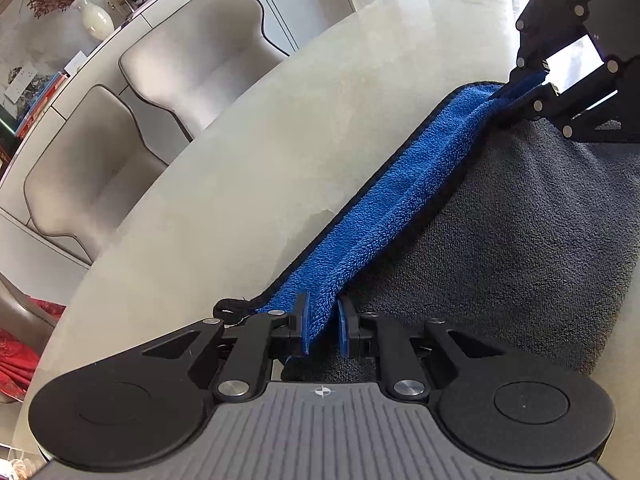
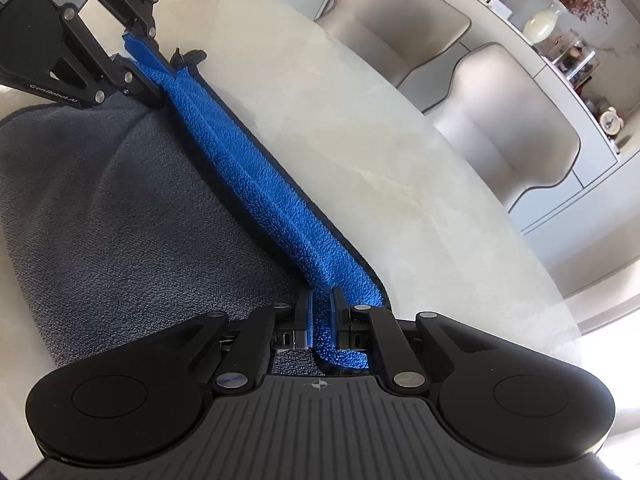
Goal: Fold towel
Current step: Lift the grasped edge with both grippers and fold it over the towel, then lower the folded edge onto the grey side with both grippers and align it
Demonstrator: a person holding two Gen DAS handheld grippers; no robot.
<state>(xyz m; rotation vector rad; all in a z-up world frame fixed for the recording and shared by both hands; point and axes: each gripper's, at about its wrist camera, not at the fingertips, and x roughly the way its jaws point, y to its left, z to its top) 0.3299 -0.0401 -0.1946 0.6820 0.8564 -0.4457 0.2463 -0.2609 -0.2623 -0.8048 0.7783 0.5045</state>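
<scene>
The towel (image 1: pixel 500 240) is grey on one side and blue on the other, with a black hem, and lies on a pale marble table (image 1: pixel 280 140). Its far edge is folded up, showing a blue strip (image 1: pixel 380 220). My left gripper (image 1: pixel 323 328) is shut on one end of that edge. My right gripper (image 2: pixel 320 320) is shut on the other end. In the left wrist view the right gripper (image 1: pixel 520 92) pinches the edge at the upper right. In the right wrist view the towel (image 2: pixel 120 208) spreads left and the left gripper (image 2: pixel 144 52) holds the far end of the blue strip (image 2: pixel 256 184).
Two beige chairs (image 1: pixel 140 120) stand beyond the table's far rim, with a white sideboard (image 2: pixel 580 92) behind them carrying a vase (image 1: pixel 96 20) of dried flowers. A red cloth (image 1: pixel 16 356) lies at the left. The table rim (image 2: pixel 520 264) curves close to the right gripper.
</scene>
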